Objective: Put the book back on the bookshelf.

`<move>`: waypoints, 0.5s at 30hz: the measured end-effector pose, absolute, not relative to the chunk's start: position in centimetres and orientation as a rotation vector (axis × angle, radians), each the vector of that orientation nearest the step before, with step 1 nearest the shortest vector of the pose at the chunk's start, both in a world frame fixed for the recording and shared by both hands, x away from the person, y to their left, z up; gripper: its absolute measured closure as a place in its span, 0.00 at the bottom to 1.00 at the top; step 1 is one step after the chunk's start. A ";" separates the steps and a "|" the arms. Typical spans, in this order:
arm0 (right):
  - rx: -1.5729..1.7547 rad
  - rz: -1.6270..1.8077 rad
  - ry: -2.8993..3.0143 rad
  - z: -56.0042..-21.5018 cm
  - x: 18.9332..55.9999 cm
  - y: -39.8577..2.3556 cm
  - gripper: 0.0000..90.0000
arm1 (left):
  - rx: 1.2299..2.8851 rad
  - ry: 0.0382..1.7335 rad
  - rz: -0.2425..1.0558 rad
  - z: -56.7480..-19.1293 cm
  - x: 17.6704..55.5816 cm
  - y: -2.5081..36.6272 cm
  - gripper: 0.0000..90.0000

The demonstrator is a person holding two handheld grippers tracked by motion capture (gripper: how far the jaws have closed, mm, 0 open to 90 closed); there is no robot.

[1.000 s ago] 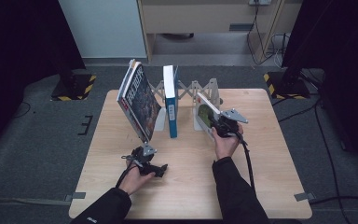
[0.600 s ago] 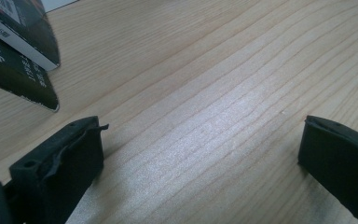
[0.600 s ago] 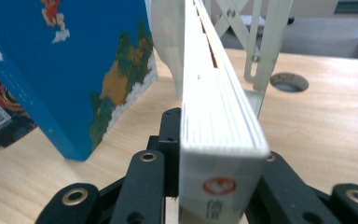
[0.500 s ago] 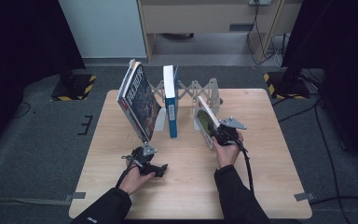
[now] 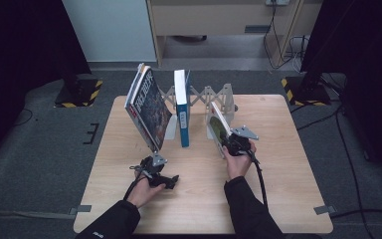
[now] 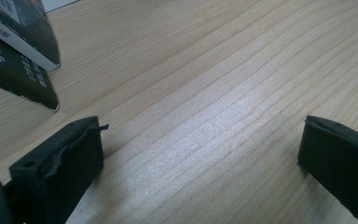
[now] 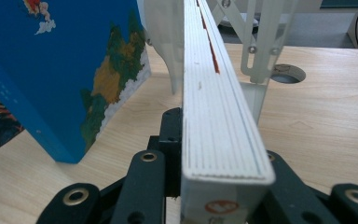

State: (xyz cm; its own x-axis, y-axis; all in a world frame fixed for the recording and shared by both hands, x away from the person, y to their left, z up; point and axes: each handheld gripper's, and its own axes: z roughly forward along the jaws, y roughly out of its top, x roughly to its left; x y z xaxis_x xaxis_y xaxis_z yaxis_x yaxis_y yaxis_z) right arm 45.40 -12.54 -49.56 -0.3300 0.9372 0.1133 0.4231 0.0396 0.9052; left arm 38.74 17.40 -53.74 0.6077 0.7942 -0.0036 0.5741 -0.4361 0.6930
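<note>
Forearms in dark sleeves, both entering from the near table edge. Left hand [image 5: 146,186] low on the wooden table [image 5: 278,199], palm down around the left gripper [image 5: 155,167], tool lying near level, jaws spread wide over bare wood grain, nothing between them. Right hand [image 5: 238,162] raised a little, wrist straight, right gripper [image 5: 229,144] pointing away from the person, jaws clamped on the thin book [image 7: 219,121], held upright on edge, tilted slightly leftward.

Thin book: white page block with fine parallel lines, a red streak near the far end, a small round red mark on the near corner, too blurred to read; green cover facing left in the high view. Just beyond the right gripper's tips: white accordion rack [image 5: 214,97], scissor-jointed slats with screws, glossy plastic or painted metal, hard to say which. Left of the right gripper: blue book [image 5: 181,109], upright in the rack, cover with painted clouds and a yellow-green landscape. Directly above and beyond the left gripper: dark-covered book [image 5: 149,112], leaning steeply, large pale characters on the cover, not legible here; its lower corner close to the left jaw in the left gripper view.
</note>
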 end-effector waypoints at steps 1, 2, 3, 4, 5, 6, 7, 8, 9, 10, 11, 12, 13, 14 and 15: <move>1.374 1.257 1.789 -49.6 45.5 -12.3 0.84 | 2.168 1.073 0.428 -53.7 38.7 17.4 0.00; 1.368 1.253 1.793 -49.5 45.6 -12.1 0.84 | 2.168 1.073 0.428 -53.7 38.7 17.4 0.00; 1.368 1.251 1.790 -49.5 45.7 -11.9 0.84 | 2.169 1.073 0.427 -53.7 38.7 17.4 0.00; 1.370 1.249 1.787 -49.5 45.8 -11.7 0.83 | 2.168 1.073 0.428 -53.7 38.7 17.4 0.00; 1.369 1.247 1.787 -49.6 45.9 -11.6 0.83 | 2.168 1.073 0.428 -53.7 38.7 17.4 0.00; 1.368 1.246 1.786 -49.6 46.0 -11.5 0.83 | 2.169 1.073 0.428 -53.7 38.7 17.4 0.00; 1.364 1.242 1.787 -49.6 46.1 -11.4 0.83 | 2.168 1.073 0.428 -53.7 38.7 17.4 0.00; 1.363 1.242 1.786 -49.6 46.1 -11.4 0.83 | 2.169 1.073 0.428 -53.7 38.7 17.4 0.00; 1.361 1.242 1.788 -49.6 46.1 -11.4 0.83 | 2.168 1.073 0.428 -53.7 38.7 17.4 0.00; 1.355 1.239 1.795 -49.6 46.1 -11.4 0.82 | 2.168 1.073 0.428 -53.7 38.7 17.4 0.00; 1.354 1.241 1.800 -49.6 46.0 -11.4 0.82 | 2.169 1.073 0.428 -53.7 38.7 17.4 0.00; 1.355 1.240 1.806 -49.7 46.0 -11.5 0.81 | 2.169 1.073 0.428 -53.7 38.7 17.4 0.00; 1.359 1.241 1.811 -49.7 45.9 -11.6 0.79 | 2.168 1.073 0.428 -53.7 38.7 17.4 0.00; 1.361 1.245 1.819 -49.7 45.9 -11.6 0.77 | 2.169 1.073 0.428 -53.7 38.7 17.4 0.00; 1.356 1.247 1.825 -49.8 45.8 -11.7 0.76 | 2.169 1.073 0.428 -53.7 38.7 17.4 0.00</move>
